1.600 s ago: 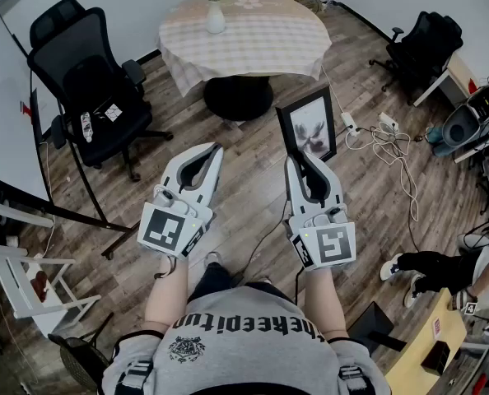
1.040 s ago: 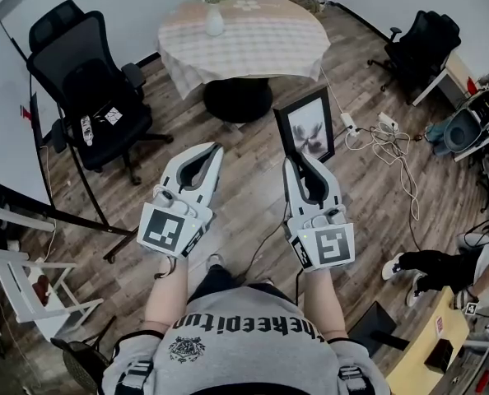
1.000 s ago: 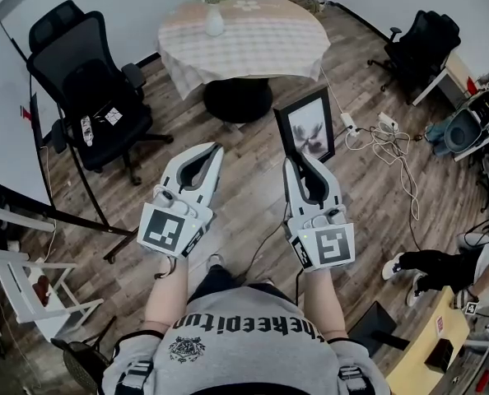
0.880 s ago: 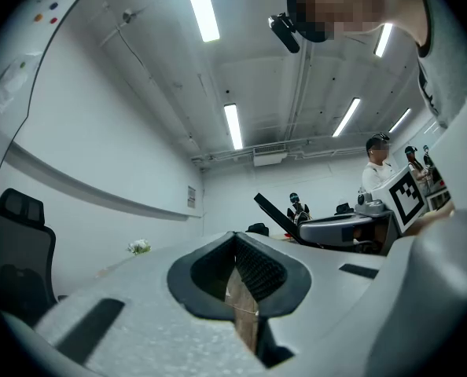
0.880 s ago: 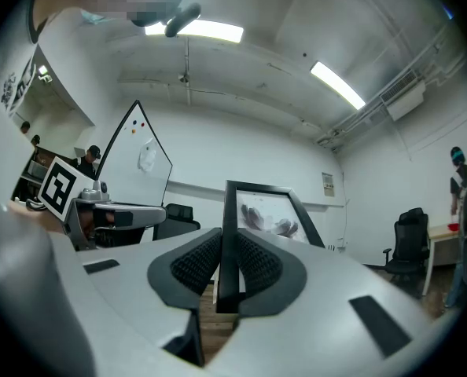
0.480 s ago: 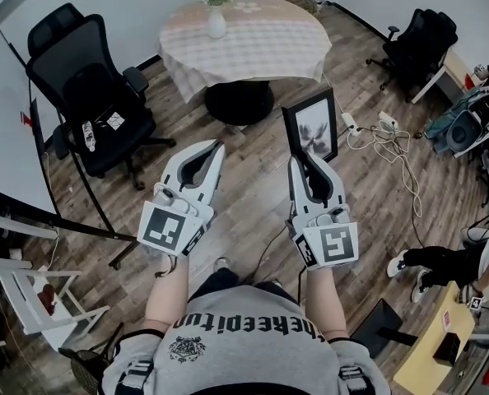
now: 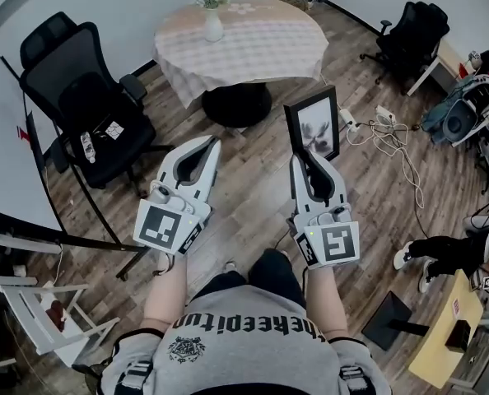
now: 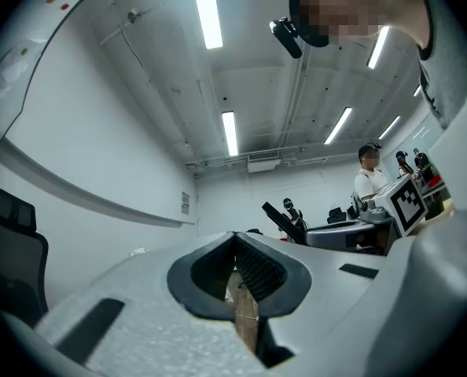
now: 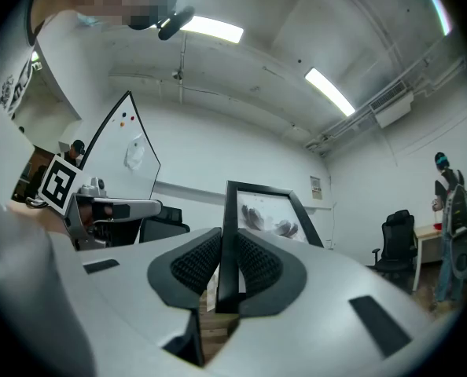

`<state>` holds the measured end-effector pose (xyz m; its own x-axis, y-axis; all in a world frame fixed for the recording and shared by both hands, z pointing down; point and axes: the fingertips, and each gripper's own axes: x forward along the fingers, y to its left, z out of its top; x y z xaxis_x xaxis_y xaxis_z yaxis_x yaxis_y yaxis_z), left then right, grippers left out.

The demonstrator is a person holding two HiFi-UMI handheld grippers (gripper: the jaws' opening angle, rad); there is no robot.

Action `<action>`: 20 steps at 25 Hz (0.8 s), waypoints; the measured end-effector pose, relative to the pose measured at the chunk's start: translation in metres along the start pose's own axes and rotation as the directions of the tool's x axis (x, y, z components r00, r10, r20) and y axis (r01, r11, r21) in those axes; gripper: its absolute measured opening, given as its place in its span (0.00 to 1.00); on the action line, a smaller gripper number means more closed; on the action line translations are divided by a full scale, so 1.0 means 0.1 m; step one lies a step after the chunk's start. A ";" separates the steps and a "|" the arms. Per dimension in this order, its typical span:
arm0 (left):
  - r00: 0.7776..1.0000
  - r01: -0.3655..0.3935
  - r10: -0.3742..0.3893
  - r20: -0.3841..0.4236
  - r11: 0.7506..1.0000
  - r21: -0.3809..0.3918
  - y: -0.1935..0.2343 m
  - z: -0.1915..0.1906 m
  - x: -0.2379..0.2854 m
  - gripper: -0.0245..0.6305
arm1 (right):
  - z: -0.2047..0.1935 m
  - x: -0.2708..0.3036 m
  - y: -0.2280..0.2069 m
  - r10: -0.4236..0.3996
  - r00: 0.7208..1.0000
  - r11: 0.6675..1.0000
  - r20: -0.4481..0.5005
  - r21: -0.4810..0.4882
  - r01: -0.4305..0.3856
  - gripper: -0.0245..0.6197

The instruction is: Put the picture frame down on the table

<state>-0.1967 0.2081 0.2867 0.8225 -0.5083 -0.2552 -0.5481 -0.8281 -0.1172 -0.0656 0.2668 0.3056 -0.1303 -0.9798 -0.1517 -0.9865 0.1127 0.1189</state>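
A black picture frame [image 7: 317, 126] with a pale flower print stands upright in my right gripper [image 7: 301, 158], which is shut on its lower left edge. In the right gripper view the frame [image 9: 269, 209] rises between the ribbed pads [image 9: 193, 264] of the right gripper [image 9: 228, 261]. Beside it, my left gripper [image 7: 212, 142] is held at about the same height with nothing in it. In its own view the left gripper [image 8: 235, 240] has its tips together. The round table [image 7: 253, 44] with a checked cloth is ahead, beyond both grippers. A white vase of flowers [image 7: 213, 21] stands on it.
A black office chair [image 7: 80, 97] stands to the left of the table, and another one [image 7: 409, 27] at the far right. Cables and a power strip [image 7: 384, 134] lie on the wood floor at the right. A white rack [image 7: 30, 319] is at the lower left.
The view has shifted towards the table, and a knee now shows below. The frame has risen a little and stands more upright. Both grippers stay as they were.
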 end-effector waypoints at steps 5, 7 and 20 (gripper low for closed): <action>1.000 0.009 -0.009 -0.002 1.000 0.002 0.07 -0.06 0.15 0.06 | -0.07 0.13 -0.12 -0.006 1.000 1.000 -0.003 0.005 0.007 0.14; 1.000 0.003 -0.003 -0.003 1.000 0.003 0.14 -0.10 0.23 0.06 | -0.11 0.23 -0.18 -0.003 1.000 1.000 -0.001 0.008 0.003 0.14; 0.998 -0.069 0.069 -0.005 0.998 0.013 0.56 -0.40 1.32 0.06 | -0.34 1.20 -1.03 0.070 0.998 0.997 0.009 0.024 -0.070 0.14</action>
<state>-0.1130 0.0856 0.2852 0.7836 -0.5652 -0.2578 -0.6052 -0.7882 -0.1118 0.0241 0.1316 0.3082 -0.1996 -0.9681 -0.1516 -0.9771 0.1849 0.1055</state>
